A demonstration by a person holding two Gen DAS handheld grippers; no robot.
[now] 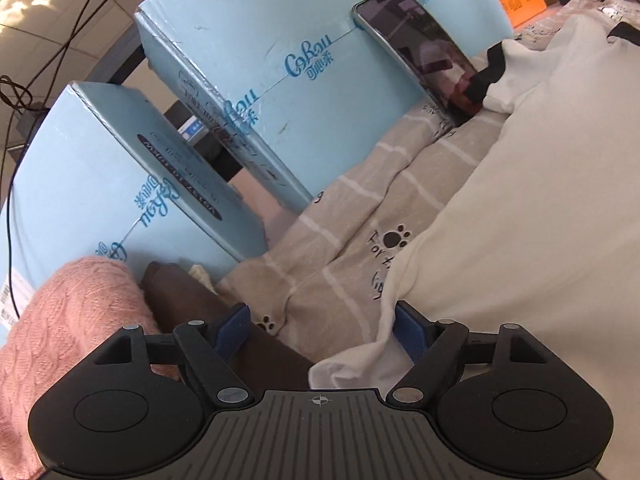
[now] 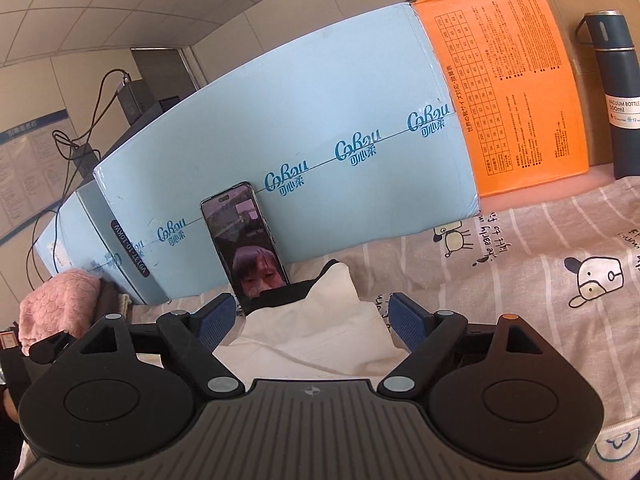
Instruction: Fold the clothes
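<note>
Cream garment [image 1: 520, 208] fills right of the left view, lies lower centre in the right view | left gripper [image 1: 322, 330] low, fingers spread, hem at right finger | right gripper [image 2: 308, 320] fingers spread around garment | bed sheet [image 2: 520, 272], blue boxes [image 2: 320, 128], phone [image 2: 244, 240] upper centre.

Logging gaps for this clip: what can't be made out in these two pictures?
- White garment: full shape unknown; cut off by the left view's right edge, covered by the gripper body in the right view.
- Brown cloth: left view, lower part behind the left gripper.
- Phone: right view, bottom hidden by the garment's black trim.
</note>
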